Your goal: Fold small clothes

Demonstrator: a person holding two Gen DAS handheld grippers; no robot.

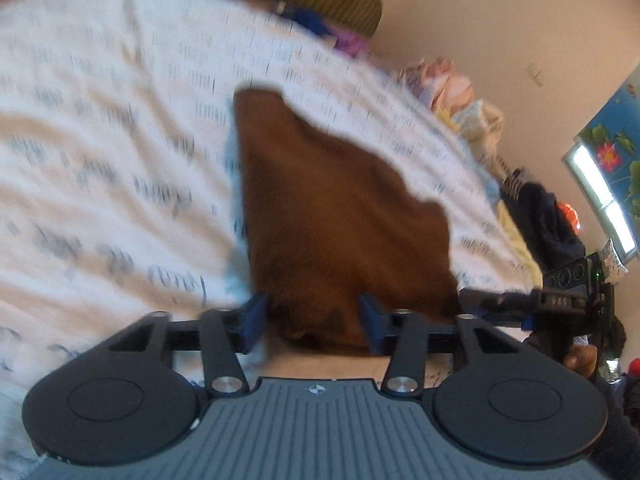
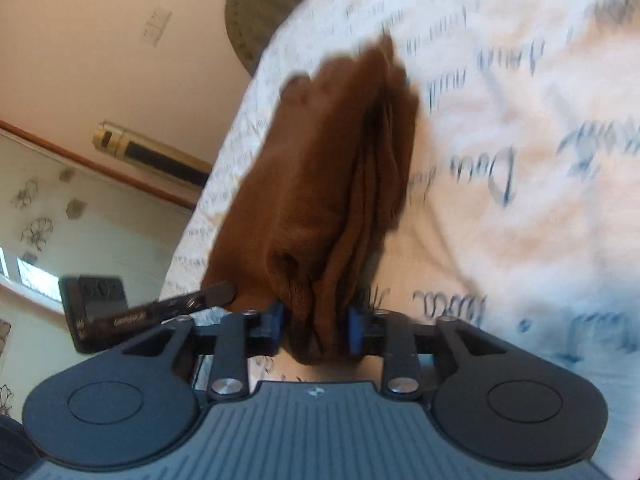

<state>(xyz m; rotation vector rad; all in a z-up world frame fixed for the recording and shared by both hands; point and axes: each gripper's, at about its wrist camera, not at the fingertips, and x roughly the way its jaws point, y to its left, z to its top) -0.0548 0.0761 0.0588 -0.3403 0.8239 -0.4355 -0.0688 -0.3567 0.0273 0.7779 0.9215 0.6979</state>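
A brown cloth (image 1: 332, 216) hangs in the air over a white bed sheet with dark script print (image 1: 100, 152). My left gripper (image 1: 316, 320) is shut on one corner of the cloth, which fills the gap between its blue pads. My right gripper (image 2: 316, 326) is shut on the bunched other end of the brown cloth (image 2: 328, 168), which hangs in folds ahead of it. Each gripper shows at the other view's edge: the right one in the left wrist view (image 1: 520, 300), the left one in the right wrist view (image 2: 160, 308). Both views are motion-blurred.
A pile of mixed clothes (image 1: 460, 96) lies along the far edge of the bed, with dark garments (image 1: 548, 216) beside it. A window with a floral curtain (image 1: 612, 152) is at the right. A gold cylinder (image 2: 148, 152) stands against the wall.
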